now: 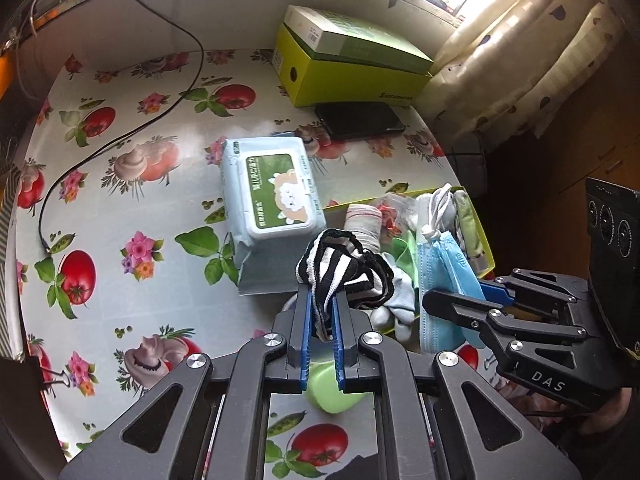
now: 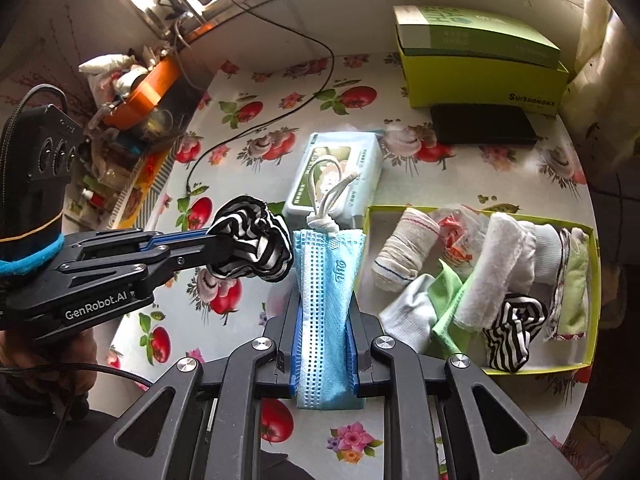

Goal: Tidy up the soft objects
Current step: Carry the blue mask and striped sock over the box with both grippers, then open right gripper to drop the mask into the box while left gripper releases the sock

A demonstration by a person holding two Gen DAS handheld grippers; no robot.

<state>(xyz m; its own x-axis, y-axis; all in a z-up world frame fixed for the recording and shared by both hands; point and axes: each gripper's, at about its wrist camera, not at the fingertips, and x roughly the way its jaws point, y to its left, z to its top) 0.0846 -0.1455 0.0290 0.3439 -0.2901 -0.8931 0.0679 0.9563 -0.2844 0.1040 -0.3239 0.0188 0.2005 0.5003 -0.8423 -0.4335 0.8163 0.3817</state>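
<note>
A black-and-white striped cloth (image 1: 344, 268) was clamped in the left tool (image 1: 322, 312) and a blue face mask (image 2: 328, 300) in the right tool (image 2: 324, 320), both held above the tabletop (image 1: 132, 208) just beside the yellow tray (image 2: 596, 280). The tray was already crowded, so either piece could probably be snagged on its rim or spilled over it. Open room was left only over the wipes pack (image 1: 272, 196) side.

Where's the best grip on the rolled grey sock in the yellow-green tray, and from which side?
Grip the rolled grey sock across its middle, coming from above. It lies on its side at the tray's left end, with its long flanks exposed, so the fingers could close across the roll.
</note>
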